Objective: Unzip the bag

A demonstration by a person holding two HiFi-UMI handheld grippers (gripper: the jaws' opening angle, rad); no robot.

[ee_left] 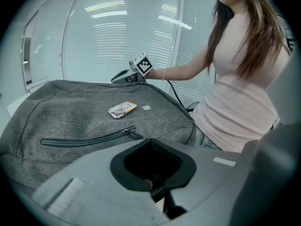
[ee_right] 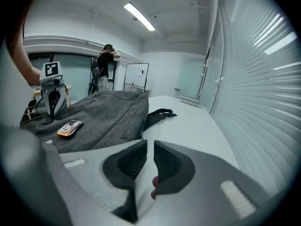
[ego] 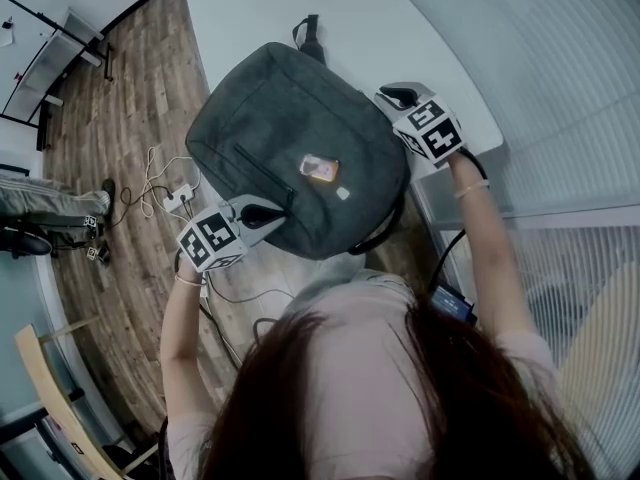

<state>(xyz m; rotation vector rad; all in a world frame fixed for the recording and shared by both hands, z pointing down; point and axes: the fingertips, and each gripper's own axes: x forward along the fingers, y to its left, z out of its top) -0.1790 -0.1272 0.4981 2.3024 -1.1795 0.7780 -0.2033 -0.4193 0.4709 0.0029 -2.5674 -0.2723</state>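
Currently we hold: left gripper [ee_left: 153,163], jaws closed together, zip pull [ee_left: 132,133] just ahead on grey bag [ee_left: 70,112]; right gripper [ee_right: 149,160], jaws slightly parted, empty, bag alongside.

The left hand-held gripper [ee_left: 151,147], jaws together, sits at the grey bag [ee_left: 70,117], just short of its zipper pull [ee_left: 132,134]; a small packet [ee_left: 122,109] lies beyond.

A power strip [ego: 178,198] with cables lies on the wooden floor [ego: 125,98].

Grey bag [ego: 290,138], white table [ego: 350,8], wood-grain floor [ego: 130,108]
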